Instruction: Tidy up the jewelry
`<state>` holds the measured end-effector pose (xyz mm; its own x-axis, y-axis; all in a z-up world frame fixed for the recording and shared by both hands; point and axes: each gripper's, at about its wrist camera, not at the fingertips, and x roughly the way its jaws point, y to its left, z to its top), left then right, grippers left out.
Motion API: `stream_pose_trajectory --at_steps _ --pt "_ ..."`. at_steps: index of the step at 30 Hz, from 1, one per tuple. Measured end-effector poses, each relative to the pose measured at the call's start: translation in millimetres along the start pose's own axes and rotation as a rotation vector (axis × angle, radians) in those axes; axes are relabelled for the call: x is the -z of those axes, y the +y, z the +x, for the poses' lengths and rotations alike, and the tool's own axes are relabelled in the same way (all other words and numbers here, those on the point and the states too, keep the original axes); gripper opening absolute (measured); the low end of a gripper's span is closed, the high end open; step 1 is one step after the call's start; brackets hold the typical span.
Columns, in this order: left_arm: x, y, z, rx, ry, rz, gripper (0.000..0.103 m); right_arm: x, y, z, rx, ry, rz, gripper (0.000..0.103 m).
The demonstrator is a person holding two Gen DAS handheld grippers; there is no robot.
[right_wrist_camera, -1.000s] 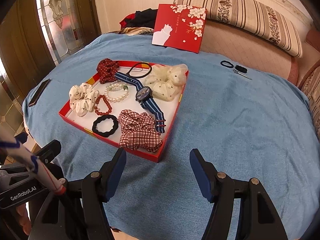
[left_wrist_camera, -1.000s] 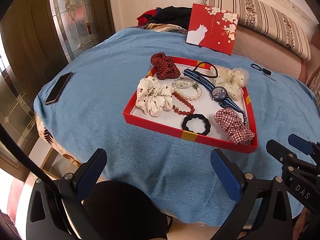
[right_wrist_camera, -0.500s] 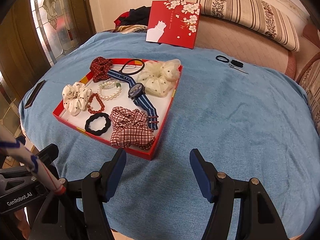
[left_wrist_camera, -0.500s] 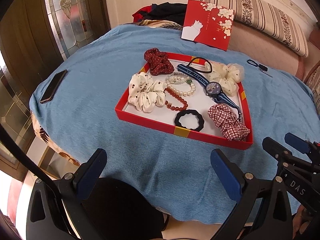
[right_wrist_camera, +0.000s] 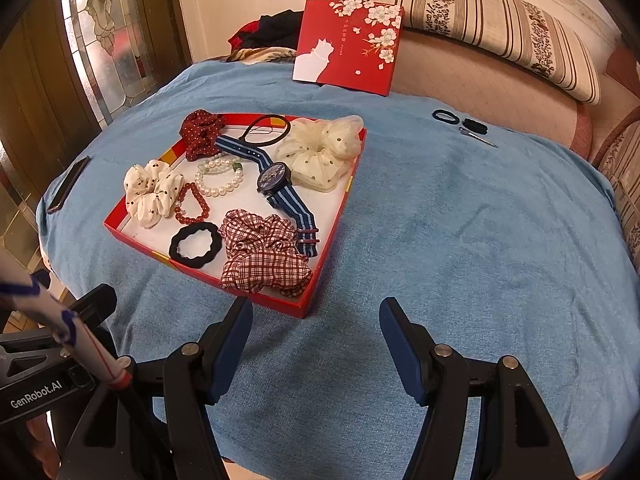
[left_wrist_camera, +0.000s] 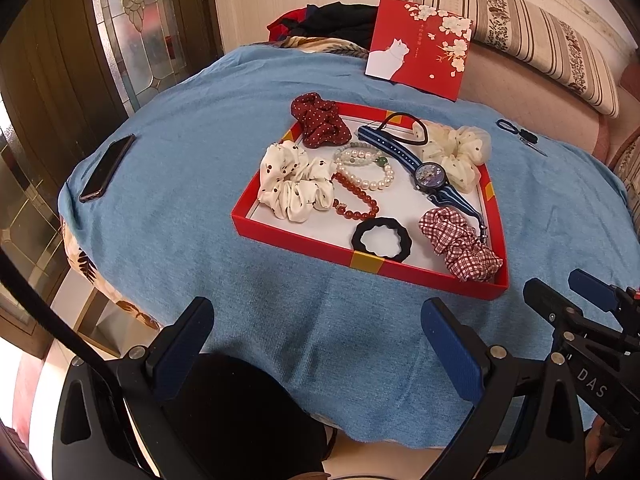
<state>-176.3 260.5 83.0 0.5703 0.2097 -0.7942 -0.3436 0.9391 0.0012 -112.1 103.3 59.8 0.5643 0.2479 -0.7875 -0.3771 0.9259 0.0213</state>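
A shallow red tray (left_wrist_camera: 304, 242) (right_wrist_camera: 308, 296) lies on the blue cloth. It holds a pearl bracelet (left_wrist_camera: 366, 172) (right_wrist_camera: 220, 178), a red bead bracelet (left_wrist_camera: 356, 200) (right_wrist_camera: 192, 208), a blue striped watch (left_wrist_camera: 430, 172) (right_wrist_camera: 276, 178), a black hair tie (left_wrist_camera: 382, 237) (right_wrist_camera: 195, 246) and several scrunchies, one of them red plaid (left_wrist_camera: 460, 242) (right_wrist_camera: 264, 256). My left gripper (left_wrist_camera: 316, 338) hovers open over the cloth in front of the tray. At the tray's near right corner my right gripper (right_wrist_camera: 316, 336) is also open. Both are empty.
A phone (left_wrist_camera: 107, 168) lies near the cloth's left edge. A red box lid with a white cat (left_wrist_camera: 420, 46) (right_wrist_camera: 348, 46) leans at the back. Small hair ties and a clip (right_wrist_camera: 464, 124) lie at the far right. Bare blue cloth (right_wrist_camera: 480, 240) spreads right of the tray.
Both views have shifted slightly; the tray sits a little lower and closer than a second ago. Both grippers stay open, and nothing in the tray has moved.
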Motion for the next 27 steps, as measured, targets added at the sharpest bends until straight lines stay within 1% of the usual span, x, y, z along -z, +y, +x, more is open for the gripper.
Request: stream_pose_trajectory --at_steps 17,27 --pt "-4.6 10.0 2.9 0.013 0.012 -0.038 0.103 -1.8 8.9 4.9 -0.002 0.012 -0.019 0.070" --pt "-8.4 11.2 -5.5 -0.013 -0.007 -0.040 0.103 -4.2 9.4 7.0 -0.029 0.018 -0.007 0.070"
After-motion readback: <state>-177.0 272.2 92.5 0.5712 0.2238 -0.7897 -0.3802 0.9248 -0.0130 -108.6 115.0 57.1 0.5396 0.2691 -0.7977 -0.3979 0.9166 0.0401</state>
